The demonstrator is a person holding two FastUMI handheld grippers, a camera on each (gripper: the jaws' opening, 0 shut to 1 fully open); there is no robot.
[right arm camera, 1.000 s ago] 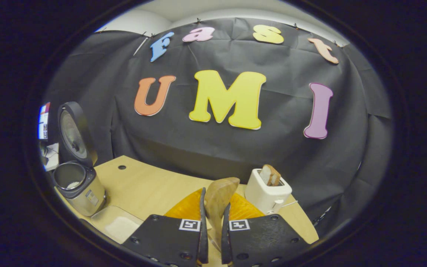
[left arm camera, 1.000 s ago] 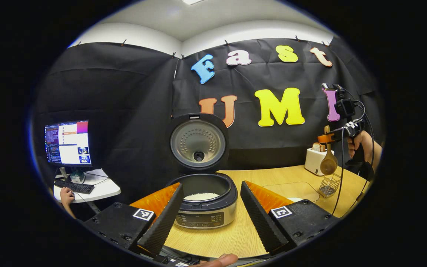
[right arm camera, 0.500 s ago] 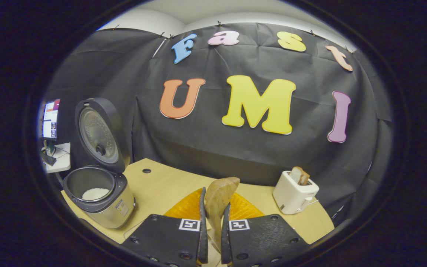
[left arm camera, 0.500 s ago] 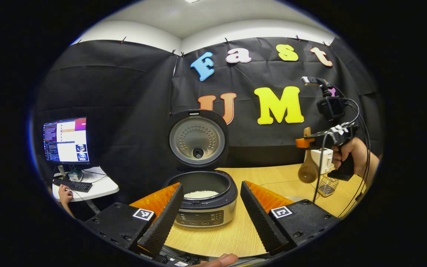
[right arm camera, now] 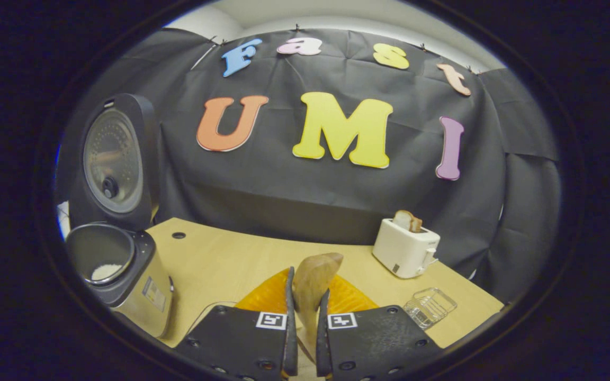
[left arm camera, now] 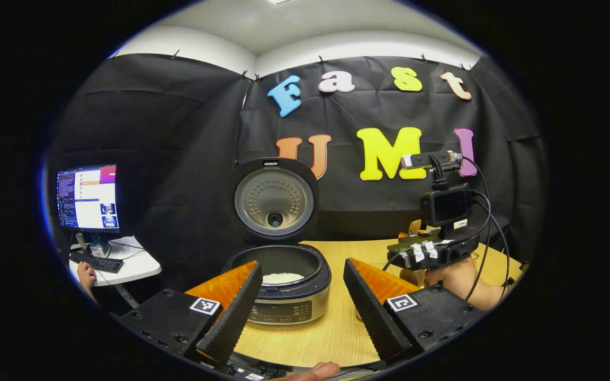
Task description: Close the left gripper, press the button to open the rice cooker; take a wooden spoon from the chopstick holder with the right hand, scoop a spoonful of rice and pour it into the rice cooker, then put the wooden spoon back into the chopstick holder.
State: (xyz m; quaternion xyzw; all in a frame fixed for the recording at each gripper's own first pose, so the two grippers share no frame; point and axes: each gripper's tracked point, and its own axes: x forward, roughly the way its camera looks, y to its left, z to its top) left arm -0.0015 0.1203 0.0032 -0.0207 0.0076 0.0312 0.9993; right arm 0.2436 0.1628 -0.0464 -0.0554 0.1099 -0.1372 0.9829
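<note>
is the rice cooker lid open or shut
Open. The lid stands upright behind the rice cooker, showing its metal inner face, and white rice lies in the pot.

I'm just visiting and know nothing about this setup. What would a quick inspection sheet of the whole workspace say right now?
Surface: wooden table.
Job's things: rice cooker, lid up, rice inside; wooden spoon; wire chopstick holder.
Clutter: toaster with bread.
Grippers: left tool open; right tool shut on the wooden spoon.
Cables: black leads hang from the right tool.
Surroundings: black cloth wall; monitor and keyboard on a side table.
</note>
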